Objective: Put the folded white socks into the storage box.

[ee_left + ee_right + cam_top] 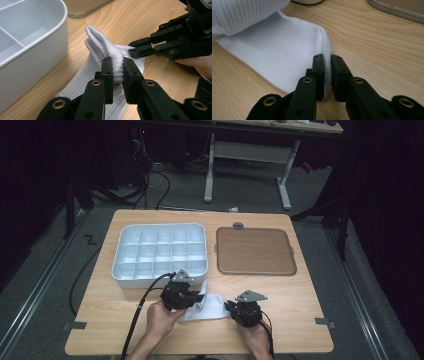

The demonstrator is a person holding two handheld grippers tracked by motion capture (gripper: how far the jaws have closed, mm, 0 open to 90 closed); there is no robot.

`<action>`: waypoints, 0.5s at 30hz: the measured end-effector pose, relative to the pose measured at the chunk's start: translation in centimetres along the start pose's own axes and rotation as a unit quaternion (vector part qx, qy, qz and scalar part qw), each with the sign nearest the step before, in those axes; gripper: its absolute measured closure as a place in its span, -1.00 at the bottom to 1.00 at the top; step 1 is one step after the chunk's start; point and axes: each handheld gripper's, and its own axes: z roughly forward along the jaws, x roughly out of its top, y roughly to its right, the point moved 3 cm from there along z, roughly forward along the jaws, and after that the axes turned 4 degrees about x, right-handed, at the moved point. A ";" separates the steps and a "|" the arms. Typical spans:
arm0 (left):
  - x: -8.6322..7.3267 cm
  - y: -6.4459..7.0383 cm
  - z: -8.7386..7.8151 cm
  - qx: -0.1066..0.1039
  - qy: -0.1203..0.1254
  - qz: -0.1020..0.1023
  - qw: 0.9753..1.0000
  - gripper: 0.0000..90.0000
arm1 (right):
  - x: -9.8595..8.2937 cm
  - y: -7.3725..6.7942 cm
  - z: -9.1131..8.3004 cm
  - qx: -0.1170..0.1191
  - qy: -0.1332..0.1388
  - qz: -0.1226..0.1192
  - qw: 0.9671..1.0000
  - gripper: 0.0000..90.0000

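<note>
Now both grippers (pixel 117 72) (pixel 327 72) clamped on sock (pixel 212 306) (probably thin hold at right edge); uneven pull could slip it free.

White ribbed sock (pixel 210 306), folded, on table beside white organizer

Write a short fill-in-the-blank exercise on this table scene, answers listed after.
1. Both grippers' jaws are shut on the white ____.
2. The divided white organizer tray has nothing in its ____.
3. The brown lid lies to the ____ of the tray in the high view.
4. The left gripper pinches the ribbed end; the right gripper pinches the ____ end.

Answers: sock; compartments; right; smooth
</note>
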 end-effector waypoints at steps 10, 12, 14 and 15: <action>-0.7 1.1 1.2 -0.006 -0.010 0.014 1.000 0.79 | -0.1 -0.1 0.0 -0.001 0.000 -0.002 1.000 0.83; -0.9 1.3 1.4 -0.007 -0.011 0.014 1.000 0.79 | -0.1 -0.1 0.0 -0.001 0.000 -0.003 1.000 0.83; -1.0 1.4 1.6 -0.009 -0.014 0.015 1.000 0.79 | -0.1 -0.1 0.0 0.000 0.000 -0.002 1.000 0.83; -1.2 1.4 1.9 -0.008 -0.017 0.017 1.000 0.79 | -0.1 0.0 0.0 0.000 0.000 -0.002 1.000 0.83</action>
